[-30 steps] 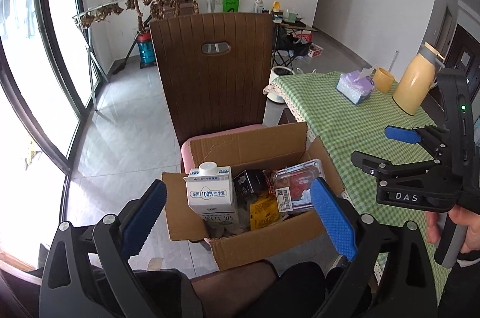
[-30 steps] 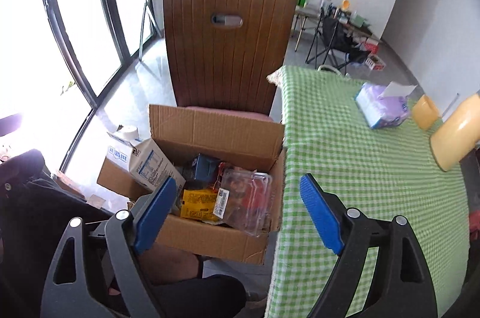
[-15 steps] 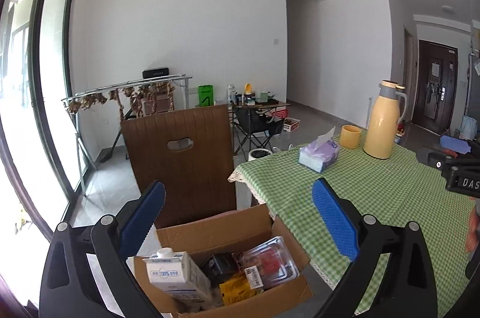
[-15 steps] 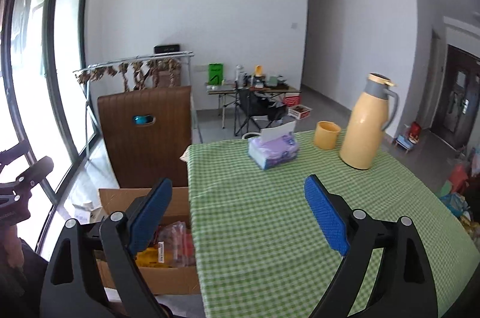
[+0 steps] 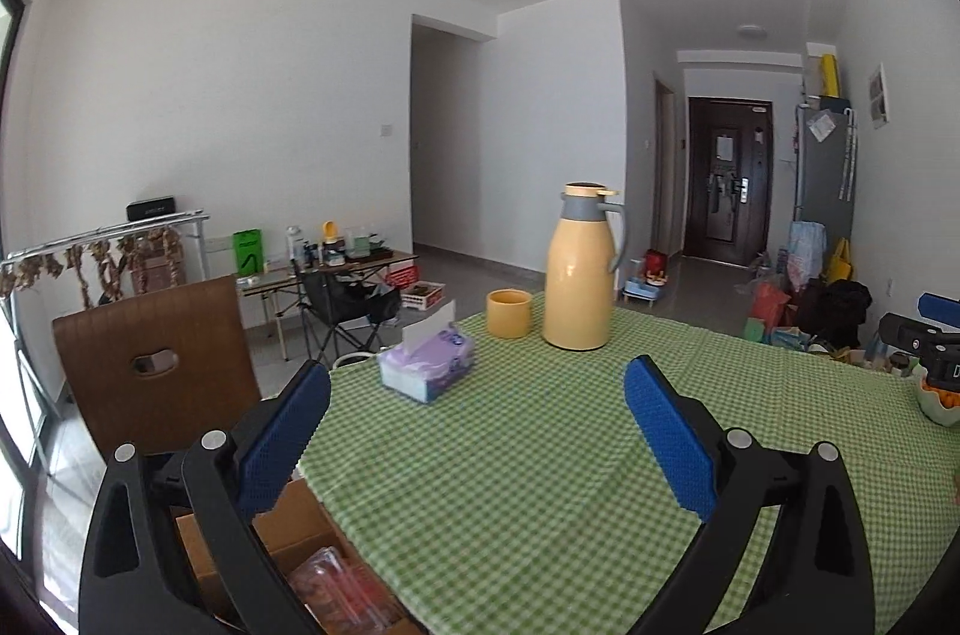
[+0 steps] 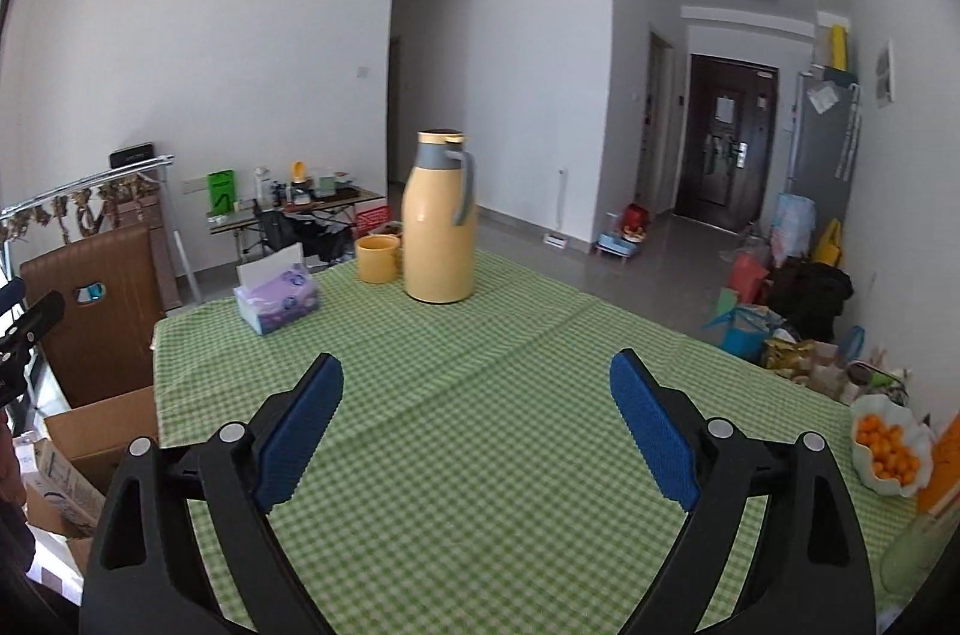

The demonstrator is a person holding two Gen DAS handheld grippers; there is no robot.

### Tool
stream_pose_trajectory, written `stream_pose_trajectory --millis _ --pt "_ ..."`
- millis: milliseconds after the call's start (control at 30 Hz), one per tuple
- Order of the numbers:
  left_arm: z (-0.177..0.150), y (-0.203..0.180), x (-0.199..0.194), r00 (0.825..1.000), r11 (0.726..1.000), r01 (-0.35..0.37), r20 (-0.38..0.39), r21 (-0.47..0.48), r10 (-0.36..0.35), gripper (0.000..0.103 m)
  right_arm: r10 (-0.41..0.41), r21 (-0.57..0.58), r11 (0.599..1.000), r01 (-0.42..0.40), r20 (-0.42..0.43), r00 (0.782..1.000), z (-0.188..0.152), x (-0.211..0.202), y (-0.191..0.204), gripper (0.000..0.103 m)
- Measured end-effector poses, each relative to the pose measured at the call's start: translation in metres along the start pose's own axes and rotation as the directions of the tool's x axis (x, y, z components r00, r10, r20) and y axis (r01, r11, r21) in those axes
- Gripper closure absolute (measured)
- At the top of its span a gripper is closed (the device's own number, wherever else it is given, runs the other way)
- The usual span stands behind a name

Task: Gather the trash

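Cardboard box [image 5: 282, 545]: low, left of the left tool, holding trash, beside the surface [image 5: 540, 455].
Left tool [image 5: 477, 431]: spread wide, holding nothing.
Tissue box [image 5: 427, 362]: ahead, between its fingers.
Right tool [image 6: 477, 422]: wide apart, nothing held.
Jug [image 6: 439, 218]: ahead.

Open cardboard box [image 5: 288, 533] below table edge – clear plastic clamshell [image 5: 336, 587] inside, milk carton [image 6: 57, 479] tilted.

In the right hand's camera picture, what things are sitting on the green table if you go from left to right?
tissue box → yellow cup → yellow jug → bowl of oranges
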State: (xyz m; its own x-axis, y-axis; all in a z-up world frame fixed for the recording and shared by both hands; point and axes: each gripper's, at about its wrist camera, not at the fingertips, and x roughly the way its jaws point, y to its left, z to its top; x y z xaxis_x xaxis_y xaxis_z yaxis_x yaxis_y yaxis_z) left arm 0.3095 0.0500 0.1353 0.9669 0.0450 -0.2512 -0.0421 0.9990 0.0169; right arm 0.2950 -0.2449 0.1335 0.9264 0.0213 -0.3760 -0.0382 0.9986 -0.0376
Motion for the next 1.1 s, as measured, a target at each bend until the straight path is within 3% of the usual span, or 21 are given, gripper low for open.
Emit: stream_pose_trajectory --millis 267,700,900,1100 --pt "-0.012 -0.062 0.025 0.991 0.991 0.131 0.007 0.024 -0.131 0.008 -0.118 0.020 0.993 0.118 -0.008 0.993 -0.017 -0.005 -0.032 0.016" --pt "-0.041 -0.085 0.050 0.985 0.985 0.172 0.017 0.024 -0.172 0.008 -0.151 0.009 0.988 0.152 -0.078 0.986 -0.057 0.020 -0.030 0.016" --pt "-0.060 -0.069 0.022 0.985 0.985 0.173 -0.005 0.010 -0.173 0.008 -0.141 -0.002 0.990 0.141 -0.065 0.988 -0.073 0.004 -0.019 0.016" --pt "-0.082 -0.062 -0.022 0.985 0.984 0.171 0.028 0.054 -0.173 0.008 -0.125 0.000 0.992 0.125 -0.048 0.991 -0.093 -0.021 -0.002 0.016"
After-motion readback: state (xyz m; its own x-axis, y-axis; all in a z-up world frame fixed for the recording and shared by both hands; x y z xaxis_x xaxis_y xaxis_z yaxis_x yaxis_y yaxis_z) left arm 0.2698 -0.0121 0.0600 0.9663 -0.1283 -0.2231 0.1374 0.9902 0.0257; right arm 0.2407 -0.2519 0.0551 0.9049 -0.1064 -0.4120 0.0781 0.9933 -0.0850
